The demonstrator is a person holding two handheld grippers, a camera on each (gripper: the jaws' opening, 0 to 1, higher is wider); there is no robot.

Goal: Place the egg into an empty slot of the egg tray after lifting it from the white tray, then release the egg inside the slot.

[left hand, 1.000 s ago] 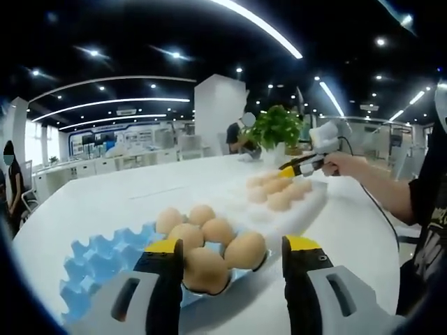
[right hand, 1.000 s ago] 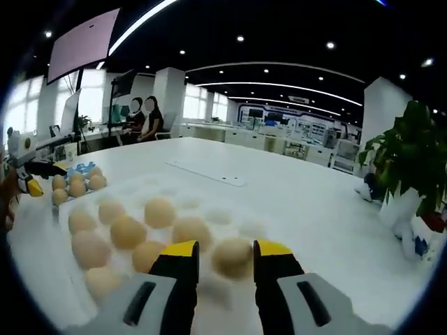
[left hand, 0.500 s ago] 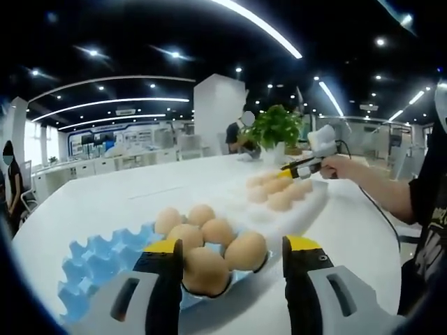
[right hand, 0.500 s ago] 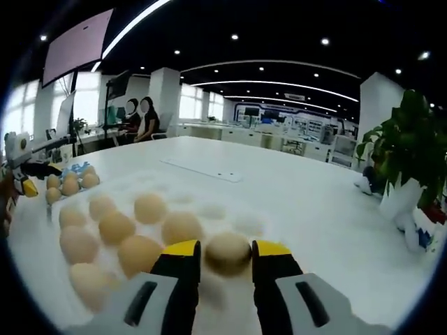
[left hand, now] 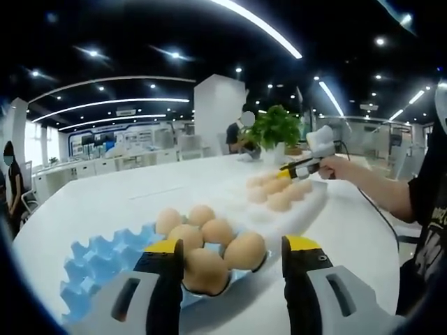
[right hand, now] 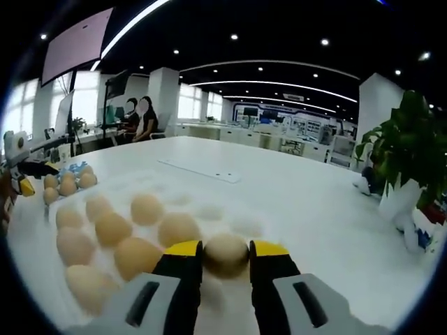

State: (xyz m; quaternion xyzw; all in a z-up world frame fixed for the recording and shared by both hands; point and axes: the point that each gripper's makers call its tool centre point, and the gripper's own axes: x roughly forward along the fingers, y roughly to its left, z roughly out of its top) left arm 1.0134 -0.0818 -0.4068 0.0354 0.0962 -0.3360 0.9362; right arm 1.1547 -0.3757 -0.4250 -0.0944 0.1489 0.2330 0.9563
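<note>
In the right gripper view my right gripper (right hand: 225,248) is shut on a brown egg (right hand: 225,255) at the near edge of the white tray (right hand: 218,210), which holds several more eggs. The egg sits low, at tray level. Far left in that view are the blue egg tray (right hand: 78,168) and my left gripper (right hand: 24,176). In the left gripper view the blue egg tray (left hand: 98,255) lies just ahead, with several eggs at its right end and empty slots on its left. My left gripper (left hand: 232,246) hovers open over its near edge. Beyond it, my right gripper (left hand: 297,168) reaches into the white tray (left hand: 307,208).
Both trays rest on a large white table (right hand: 293,188). A potted plant (right hand: 408,157) stands on it to the right of the white tray. A person's forearm (left hand: 377,185) crosses the table's right side. People sit at desks in the background.
My right gripper's jaws have narrowed from either side of the egg until they press on it. The left gripper and blue tray have stayed put.
</note>
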